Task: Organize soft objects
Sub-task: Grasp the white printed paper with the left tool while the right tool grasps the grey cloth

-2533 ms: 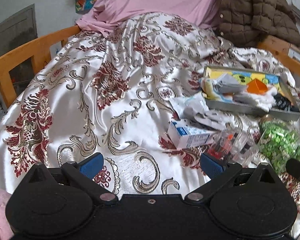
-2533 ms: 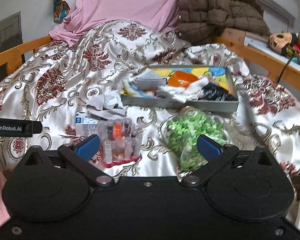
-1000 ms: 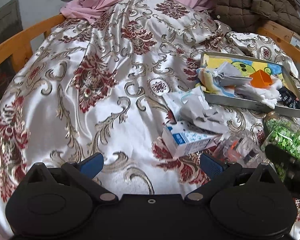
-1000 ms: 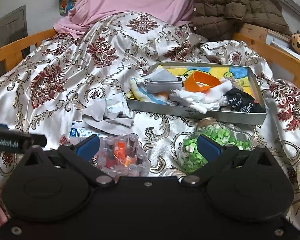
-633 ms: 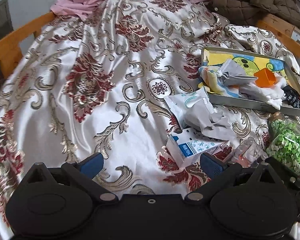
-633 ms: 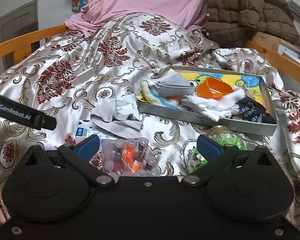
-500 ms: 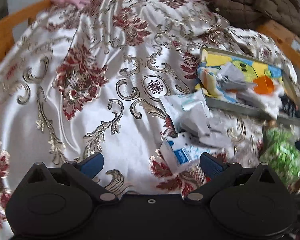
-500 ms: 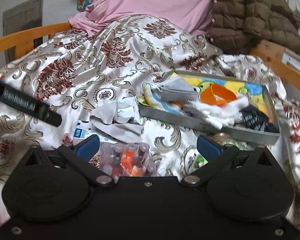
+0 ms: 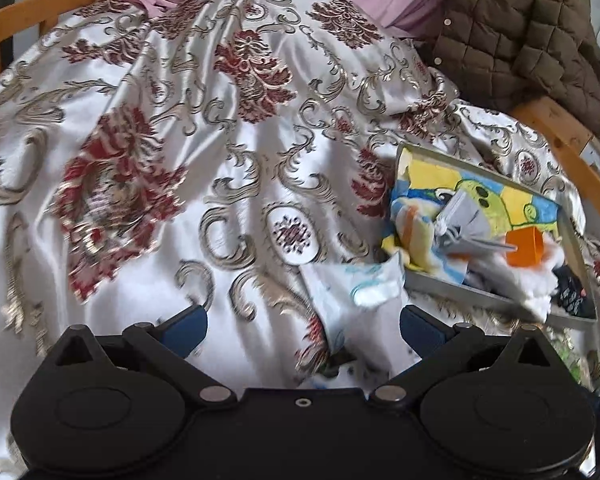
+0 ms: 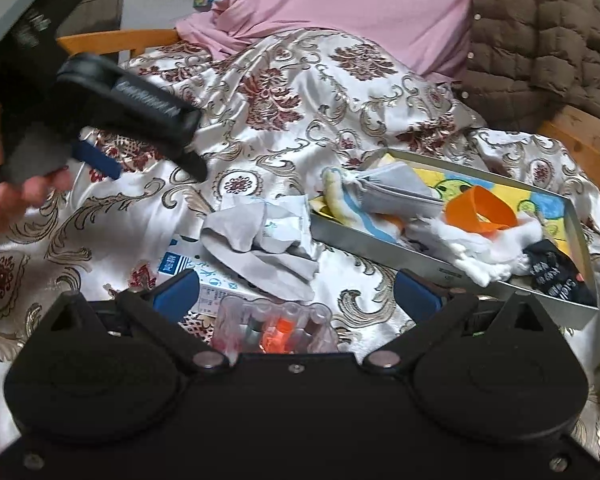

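A crumpled grey-and-white cloth (image 10: 260,240) lies on the satin bedspread, left of a grey metal tray (image 10: 380,246). It also shows in the left wrist view (image 9: 360,300), just ahead of my open, empty left gripper (image 9: 300,328). The tray (image 9: 488,298) holds a grey pouch (image 10: 396,192), a striped cloth (image 10: 348,200), an orange piece (image 10: 480,210), white fluffy fabric (image 10: 484,248) and a black cloth (image 10: 556,272). My right gripper (image 10: 296,292) is open and empty, above a clear plastic case. The left gripper (image 10: 156,132) appears in the right wrist view, raised above the bedspread.
A blue-and-white carton (image 10: 196,276) lies under the cloth's near edge. A clear case of small bottles (image 10: 276,328) sits at my right gripper. A pink pillow (image 10: 360,8) and brown quilted jacket (image 10: 540,40) lie at the back. Wooden bed rails (image 9: 20,28) run along both sides.
Both grippers have moved forward toward the cloth and tray. The left gripper has risen and swung ahead, so it now shows large in the right wrist view. The carton has dropped under the left gripper.
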Demonstrator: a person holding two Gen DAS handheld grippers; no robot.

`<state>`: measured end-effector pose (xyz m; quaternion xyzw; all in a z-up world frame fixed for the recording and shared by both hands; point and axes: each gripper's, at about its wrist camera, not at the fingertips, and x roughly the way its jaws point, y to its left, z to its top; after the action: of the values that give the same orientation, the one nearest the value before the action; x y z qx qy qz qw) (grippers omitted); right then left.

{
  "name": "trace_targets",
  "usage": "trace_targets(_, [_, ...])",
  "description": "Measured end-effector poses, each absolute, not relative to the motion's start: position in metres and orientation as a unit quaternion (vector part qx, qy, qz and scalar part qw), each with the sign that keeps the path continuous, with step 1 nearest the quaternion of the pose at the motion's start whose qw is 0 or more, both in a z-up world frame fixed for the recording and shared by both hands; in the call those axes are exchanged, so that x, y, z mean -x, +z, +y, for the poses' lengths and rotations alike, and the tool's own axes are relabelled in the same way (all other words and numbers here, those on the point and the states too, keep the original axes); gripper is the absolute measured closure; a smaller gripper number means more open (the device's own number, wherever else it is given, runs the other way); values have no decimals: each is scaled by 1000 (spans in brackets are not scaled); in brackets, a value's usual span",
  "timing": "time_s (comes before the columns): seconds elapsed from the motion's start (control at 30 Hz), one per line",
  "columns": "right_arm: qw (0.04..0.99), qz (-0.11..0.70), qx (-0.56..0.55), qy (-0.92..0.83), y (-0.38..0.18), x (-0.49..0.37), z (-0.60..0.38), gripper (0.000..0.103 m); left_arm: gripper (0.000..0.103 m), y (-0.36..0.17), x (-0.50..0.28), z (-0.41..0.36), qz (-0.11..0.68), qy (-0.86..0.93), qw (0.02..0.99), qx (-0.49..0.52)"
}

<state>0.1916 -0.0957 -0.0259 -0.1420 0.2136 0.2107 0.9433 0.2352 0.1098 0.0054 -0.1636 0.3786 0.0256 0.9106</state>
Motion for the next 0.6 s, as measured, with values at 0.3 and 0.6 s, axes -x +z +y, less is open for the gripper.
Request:
trace_targets(0.3, [938, 233, 120, 227, -27, -208, -93, 1, 1, -7, -266, 108, 369, -32, 916, 155])
trace_targets(0.6, [926, 270, 82, 252, -25, -232, -88, 1, 1, -36, -286, 119, 407, -60, 886, 216])
